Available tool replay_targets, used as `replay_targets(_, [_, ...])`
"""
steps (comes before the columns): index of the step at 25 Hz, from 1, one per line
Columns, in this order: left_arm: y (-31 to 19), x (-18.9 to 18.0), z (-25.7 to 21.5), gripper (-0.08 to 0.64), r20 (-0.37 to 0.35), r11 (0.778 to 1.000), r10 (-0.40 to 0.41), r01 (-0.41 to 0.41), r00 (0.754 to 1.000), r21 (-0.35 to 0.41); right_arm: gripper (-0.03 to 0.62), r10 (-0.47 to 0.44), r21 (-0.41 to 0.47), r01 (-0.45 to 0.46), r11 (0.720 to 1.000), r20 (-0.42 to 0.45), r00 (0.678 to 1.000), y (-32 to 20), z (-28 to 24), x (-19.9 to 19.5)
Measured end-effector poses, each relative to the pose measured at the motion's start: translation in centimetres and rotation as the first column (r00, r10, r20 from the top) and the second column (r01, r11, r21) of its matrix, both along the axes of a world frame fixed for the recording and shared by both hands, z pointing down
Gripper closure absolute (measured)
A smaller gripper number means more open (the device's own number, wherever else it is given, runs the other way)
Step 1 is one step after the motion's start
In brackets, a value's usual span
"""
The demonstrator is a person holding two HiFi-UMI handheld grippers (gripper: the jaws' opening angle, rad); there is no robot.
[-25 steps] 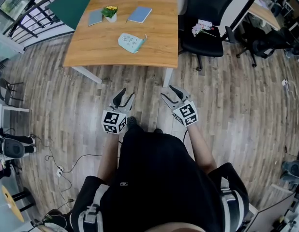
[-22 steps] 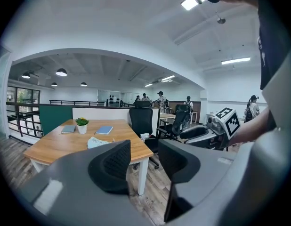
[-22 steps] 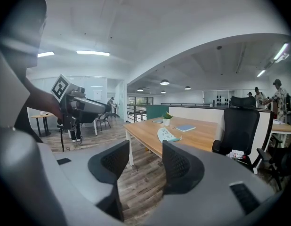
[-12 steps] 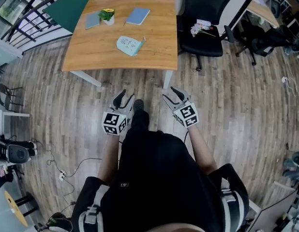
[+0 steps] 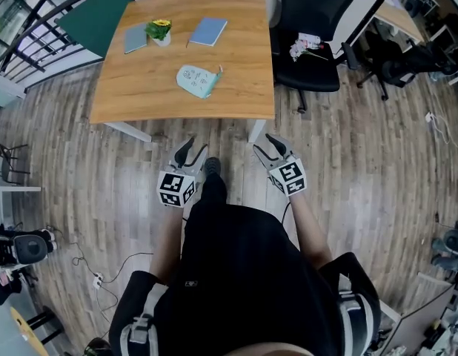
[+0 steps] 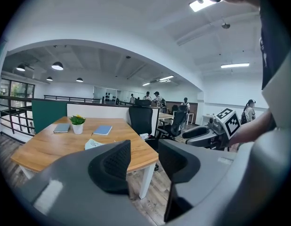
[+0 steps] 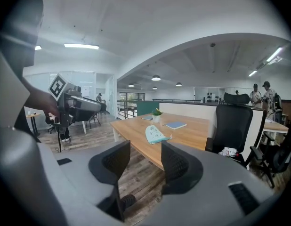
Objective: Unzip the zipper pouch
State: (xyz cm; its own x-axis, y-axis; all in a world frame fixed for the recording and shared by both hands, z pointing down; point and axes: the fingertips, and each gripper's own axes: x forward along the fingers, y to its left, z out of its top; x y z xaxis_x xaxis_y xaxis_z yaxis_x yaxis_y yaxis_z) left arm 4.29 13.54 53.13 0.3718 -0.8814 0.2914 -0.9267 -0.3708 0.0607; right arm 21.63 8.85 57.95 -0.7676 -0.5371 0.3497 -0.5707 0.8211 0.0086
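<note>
**Wooden surface ahead, pouch beyond reach**

Our pouch (image 5: 197, 80) lies on the surface (image 5: 133, 95), its long axis across us. It is well ahead of both grippers, almost straight before our left gripper (image 5: 194, 145). The right gripper (image 5: 264, 144) is further aside. Both jaws stand apart, empty.

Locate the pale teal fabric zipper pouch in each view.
Head view: the pale teal zipper pouch upper centre, on the wooden table.
Left gripper view: the pouch left of centre, just above the left jaw.
Right gripper view: the pouch at centre, above the jaws.
Shared landmark: the small potted plant beyond it.
</note>
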Motion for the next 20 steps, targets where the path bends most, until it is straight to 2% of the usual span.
replay_targets(11, [-6.4,-5.8,2.0,0.377,-0.063,0.998,0.004,-0.007,0.998,-0.056,0.391,0.011,-0.043,-0.013,0.999,-0.042,0.999,-6.0,1.2,-5.0])
replay_targets(20, [-12.9,-8.9,1.5,0.383,-0.078,0.996,0.077,-0.08,0.994,-0.048,0.396,0.043,-0.055,-0.048,0.997,-0.083,0.996,-10.6,1.3,-8.2])
